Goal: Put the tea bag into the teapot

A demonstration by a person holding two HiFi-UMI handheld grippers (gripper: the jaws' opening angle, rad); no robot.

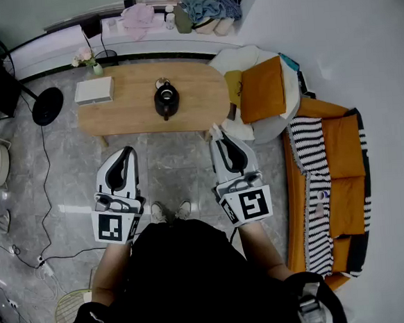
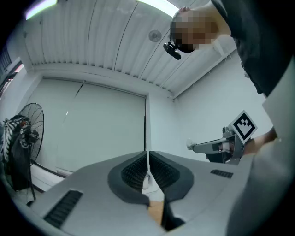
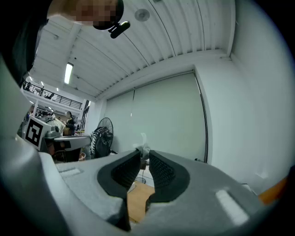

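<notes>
My right gripper point(image 3: 144, 154) pinches the small crumpled white tea bag point(image 3: 143, 146) between ribbed dark pads point(image 3: 162, 171) (left gripper's point(image 2: 148, 159) jaws pressed together, empty), well apart from the squat glossy black teapot point(image 1: 167, 101) on the oval pale-wood table point(image 1: 200, 95).

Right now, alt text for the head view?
A person holding two claws stands before a wooden table bearing a black teapot. The right claw pinches a small white tea bag; the left claw is shut and empty.
</notes>
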